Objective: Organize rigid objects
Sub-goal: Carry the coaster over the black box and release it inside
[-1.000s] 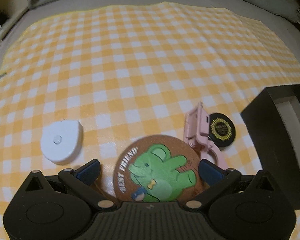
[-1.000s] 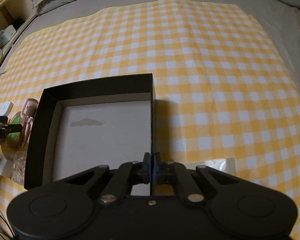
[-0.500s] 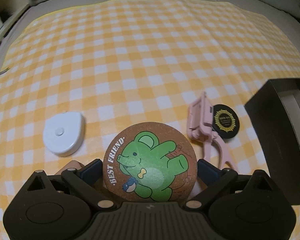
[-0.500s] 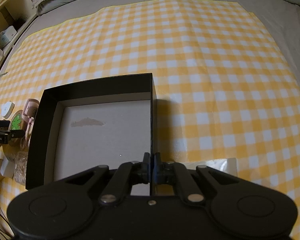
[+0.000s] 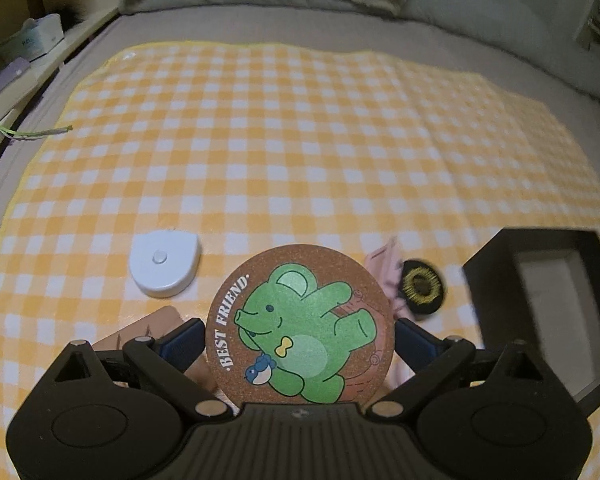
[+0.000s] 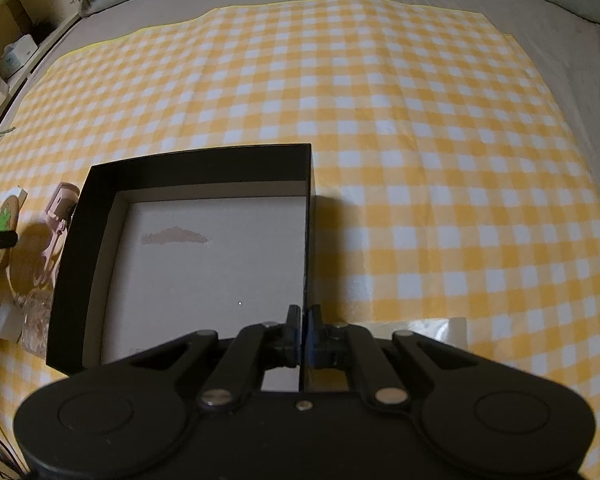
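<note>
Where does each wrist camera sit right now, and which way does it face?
Left wrist: behind the left gripper, facing the coaster in its jaws, box to the right.
Right wrist: behind the right gripper, jaws clamped on the box wall, looking across the cloth.
Shared: box, coaster, cloth.

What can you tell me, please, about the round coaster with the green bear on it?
The coaster is a round disc that looks like brown cork, printed with a green cartoon bear, a small blue bird and the words BEST FRIEND. The left gripper clamps it at its two side edges, holding it tilted, face toward the camera, above the checked cloth.
</note>
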The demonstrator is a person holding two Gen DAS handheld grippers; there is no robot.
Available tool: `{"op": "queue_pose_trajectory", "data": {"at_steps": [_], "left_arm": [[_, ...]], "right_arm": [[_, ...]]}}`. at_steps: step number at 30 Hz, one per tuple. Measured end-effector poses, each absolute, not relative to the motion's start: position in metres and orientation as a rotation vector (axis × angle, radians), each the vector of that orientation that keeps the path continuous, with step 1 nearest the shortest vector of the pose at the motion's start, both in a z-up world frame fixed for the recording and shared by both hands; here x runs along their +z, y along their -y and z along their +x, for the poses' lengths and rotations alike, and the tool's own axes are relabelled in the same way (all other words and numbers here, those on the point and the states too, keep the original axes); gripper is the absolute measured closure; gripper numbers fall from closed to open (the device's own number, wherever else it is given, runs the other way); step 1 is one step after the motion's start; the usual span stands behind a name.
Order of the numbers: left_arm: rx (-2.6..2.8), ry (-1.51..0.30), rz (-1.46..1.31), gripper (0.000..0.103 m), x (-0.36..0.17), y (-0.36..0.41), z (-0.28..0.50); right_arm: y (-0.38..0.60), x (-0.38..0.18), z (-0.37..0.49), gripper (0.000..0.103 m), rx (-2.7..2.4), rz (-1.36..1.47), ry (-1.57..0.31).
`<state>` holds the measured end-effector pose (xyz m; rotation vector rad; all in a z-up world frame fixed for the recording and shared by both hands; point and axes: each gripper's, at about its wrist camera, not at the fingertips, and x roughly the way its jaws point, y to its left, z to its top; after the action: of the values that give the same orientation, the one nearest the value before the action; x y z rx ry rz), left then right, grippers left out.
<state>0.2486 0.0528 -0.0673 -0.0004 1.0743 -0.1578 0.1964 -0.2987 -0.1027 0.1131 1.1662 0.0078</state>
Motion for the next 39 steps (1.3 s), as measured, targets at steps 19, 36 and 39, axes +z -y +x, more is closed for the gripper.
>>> {"op": "queue_pose_trajectory", "data": {"at_steps": [19, 36, 39], "left_arm": [[-0.505, -1.052, -0.074, 0.004, -0.046, 0.123, 0.234], [-0.462, -1.128, -0.035, 0.004, -0.116, 0.211, 0.268], [-0.456, -1.148, -0.052, 0.004, -0.127, 0.214, 0.276]], "right_arm": [[0.309, -0.099, 0.163, 0.098, 0.072, 0.128, -1.186], [0.309, -0.107, 0.147, 0.098, 0.065, 0.168, -1.188], [0.307, -0.104, 0.152, 0.098, 0.062, 0.164, -1.193]]}}
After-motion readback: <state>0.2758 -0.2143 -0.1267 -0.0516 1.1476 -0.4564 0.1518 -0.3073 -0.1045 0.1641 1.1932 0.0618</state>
